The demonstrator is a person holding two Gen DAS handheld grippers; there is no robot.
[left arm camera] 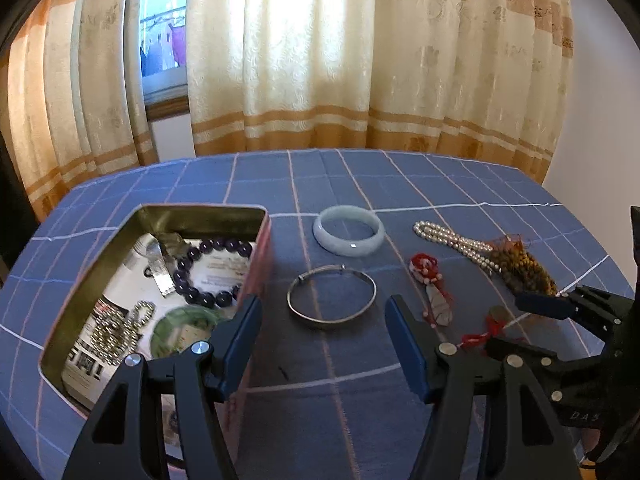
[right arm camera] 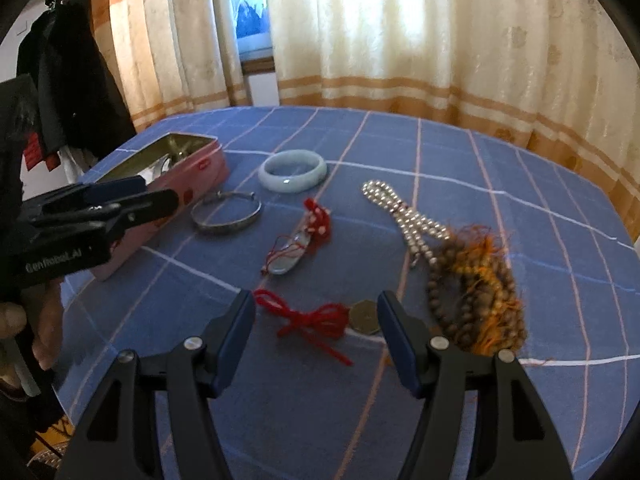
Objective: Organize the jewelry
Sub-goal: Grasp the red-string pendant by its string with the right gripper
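While both grippers, left and right, hang wide and empty, the thin bangle lies flat beside the tin, stiff, light, likely slippery, so best pinched across its rim.

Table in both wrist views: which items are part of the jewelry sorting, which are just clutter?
Job items:
- open tin, already holding a purple bead bracelet
- jade bangle
- silver bangle
- pearl necklace
- wooden bead strand
- red-corded pendant
- red cord with coin

Lying about:
- curtains
- dark jacket
- checked tablecloth
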